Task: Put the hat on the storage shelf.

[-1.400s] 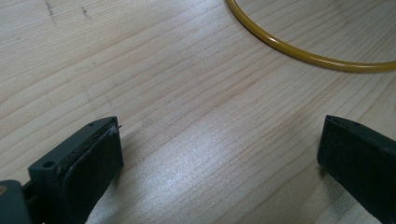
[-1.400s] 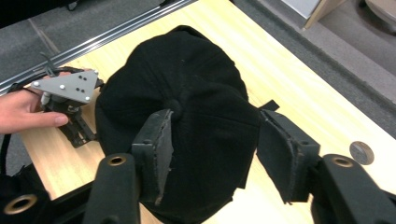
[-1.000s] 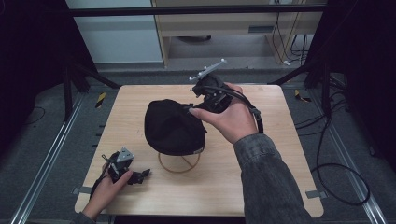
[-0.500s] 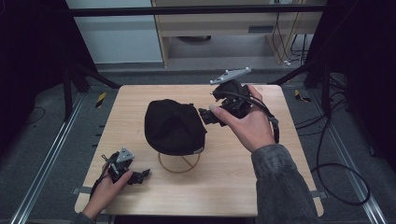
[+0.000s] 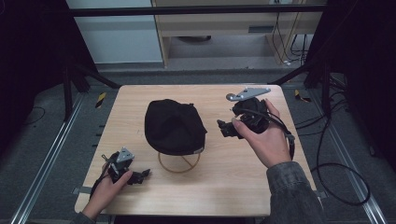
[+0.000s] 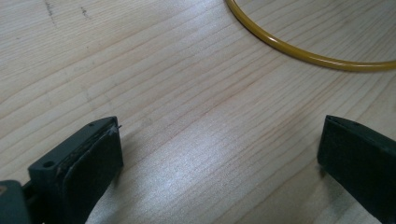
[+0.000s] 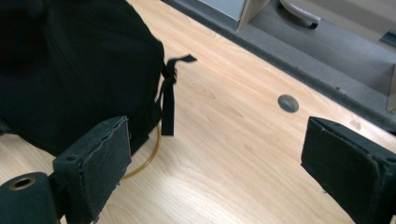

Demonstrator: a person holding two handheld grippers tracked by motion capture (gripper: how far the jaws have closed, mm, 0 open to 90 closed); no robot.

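At mid-table we see a black cap (image 5: 173, 126) draped over a yellow wire ring stand (image 5: 179, 163), sitting slightly toward the far edge of the wooden table (image 5: 219, 186). Our right gripper (image 5: 227, 129) hangs just beside the cap's right flank, jaws spread wide and empty. Our left gripper (image 5: 140, 176) lies near the front left corner, jaws likewise wide apart over bare wood. The cap looks soft, light and floppy to us, likely to fold under a pinch, so a bite on the fabric rim, or on the adjustment strap (image 7: 169, 100) dangling at its side, seems the surest hold. The stand looks light too and may shift if tugged.
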